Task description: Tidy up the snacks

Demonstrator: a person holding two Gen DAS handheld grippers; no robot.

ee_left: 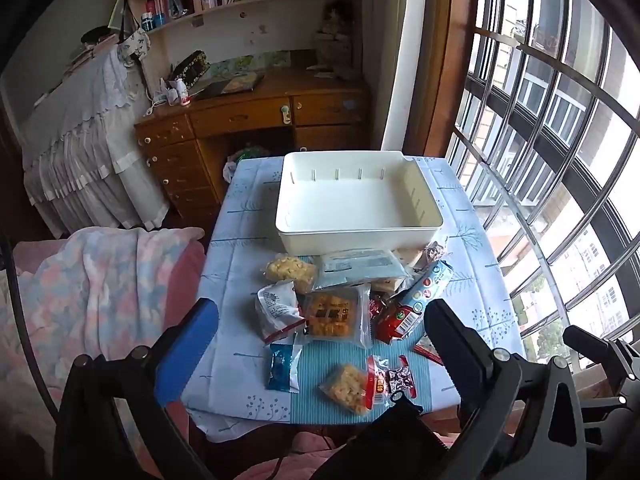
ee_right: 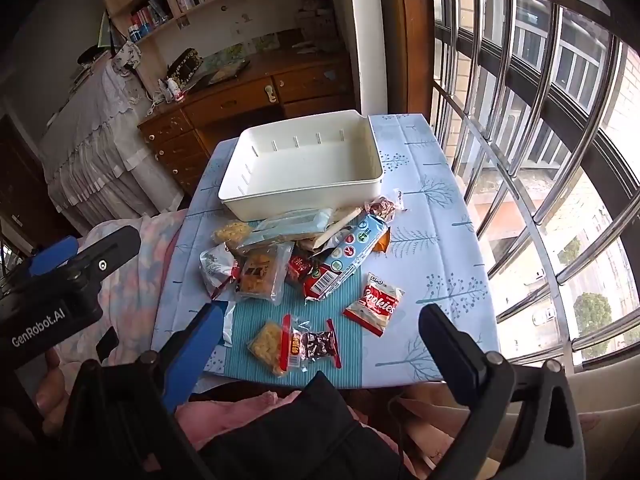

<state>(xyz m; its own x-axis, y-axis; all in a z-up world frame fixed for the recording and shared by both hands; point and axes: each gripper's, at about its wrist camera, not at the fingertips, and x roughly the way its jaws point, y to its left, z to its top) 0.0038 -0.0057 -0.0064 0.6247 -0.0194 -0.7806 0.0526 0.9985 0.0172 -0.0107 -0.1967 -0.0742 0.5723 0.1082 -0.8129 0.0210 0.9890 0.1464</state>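
An empty white bin (ee_left: pixel 340 242) (ee_right: pixel 296 204) stands at the far end of the cloth-covered table (ee_left: pixel 236 240). In front of it lies a pile of snack packets: an orange cracker pack (ee_left: pixel 334 314), a white pouch (ee_left: pixel 276 308), a long blue-and-white packet (ee_right: pixel 356 248). Nearer the front edge lie a yellow cracker pack (ee_right: pixel 272 342), a dark chocolate packet (ee_right: pixel 318 344), a small blue packet (ee_left: pixel 282 364) and a red cookies packet (ee_right: pixel 374 304). My left gripper (ee_left: pixel 320 306) and right gripper (ee_right: pixel 323 310) hover open over the near edge, holding nothing.
A barred window (ee_right: pixel 540 140) runs along the table's right side. A bed with a pastel blanket (ee_left: pixel 92 280) lies on the left. A wooden desk (ee_left: pixel 248 120) and bookshelf stand beyond the table. Dark clothing (ee_right: pixel 304 432) of a person fills the bottom.
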